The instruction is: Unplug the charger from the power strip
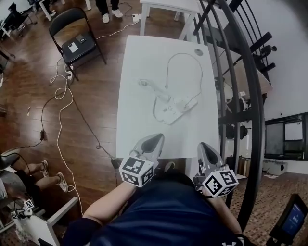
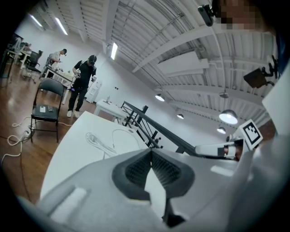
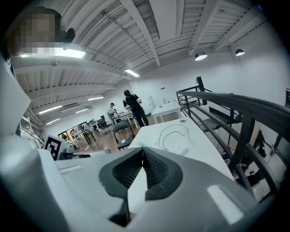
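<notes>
A white power strip (image 1: 169, 110) lies on the middle of the white table (image 1: 139, 86). A white charger (image 1: 186, 102) sits in it, and its thin cable (image 1: 185, 55) loops toward the far edge. A coiled white cord (image 1: 147, 85) lies to the left. Both grippers hover at the table's near edge, well short of the strip. My left gripper (image 1: 155, 139) is shut and holds nothing; its own view (image 2: 151, 152) looks over the cord (image 2: 97, 141). My right gripper (image 1: 207, 148) is also shut and empty, and its view (image 3: 142, 149) shows the strip (image 3: 176, 148) ahead.
A black railing (image 1: 250, 96) runs along the table's right side. A black folding chair (image 1: 77, 43) with small devices on it stands to the left, over cables on the wooden floor (image 1: 60, 96). Another white table (image 1: 168, 7) stands beyond, and people stand farther off.
</notes>
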The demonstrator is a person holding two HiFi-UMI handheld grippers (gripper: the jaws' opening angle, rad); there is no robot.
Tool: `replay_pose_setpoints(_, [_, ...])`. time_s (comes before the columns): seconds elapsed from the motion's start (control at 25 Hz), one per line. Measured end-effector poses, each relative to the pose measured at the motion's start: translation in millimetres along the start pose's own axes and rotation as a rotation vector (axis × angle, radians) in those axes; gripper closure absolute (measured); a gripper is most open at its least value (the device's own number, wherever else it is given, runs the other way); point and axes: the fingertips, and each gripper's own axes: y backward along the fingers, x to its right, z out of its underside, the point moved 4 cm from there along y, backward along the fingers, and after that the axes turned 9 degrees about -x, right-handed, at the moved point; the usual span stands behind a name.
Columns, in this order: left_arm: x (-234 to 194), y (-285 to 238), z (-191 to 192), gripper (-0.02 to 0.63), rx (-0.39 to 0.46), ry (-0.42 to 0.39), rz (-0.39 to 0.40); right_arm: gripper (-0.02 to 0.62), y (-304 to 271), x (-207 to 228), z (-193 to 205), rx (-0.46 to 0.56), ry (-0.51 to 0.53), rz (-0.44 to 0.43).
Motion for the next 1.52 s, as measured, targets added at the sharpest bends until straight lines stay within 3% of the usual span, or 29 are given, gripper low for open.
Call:
replay_pose_setpoints(0.32, [0.3, -22.6, -4.5, 0.600, -0.020, -0.010, -0.059, 0.584, -31.0, 23.9, -13.2, -0.003, -0.031, -0.088])
replay_pose_setpoints(0.72, [22.6, -77.0, -37.9, 0.600, -0.021, -0.060, -0.155, 0.584, -61.2, 83.7, -54.7, 0.008, -0.077, -0.191])
replay_pose_setpoints(1.08, [19.6, -101.0, -29.8, 0.600, -0.045, -0.041, -0.234, 0.584, -80.4, 109.1, -54.5, -0.053, 0.017, -0.221])
replay_pose_setpoints(1.32, [-0.5, -102.0, -26.5, 0.600, -0.082, -0.028, -0.212, 0.583, -109.2, 105.2, -42.8, -0.145, 0.030, -0.225])
replay_pose_setpoints(1.52, [-8.8, -104.9, -33.1, 0.600, -0.095, -0.122, -0.181, 0.583, -119.0, 95.0, -44.8, -0.165, 0.063, -0.201])
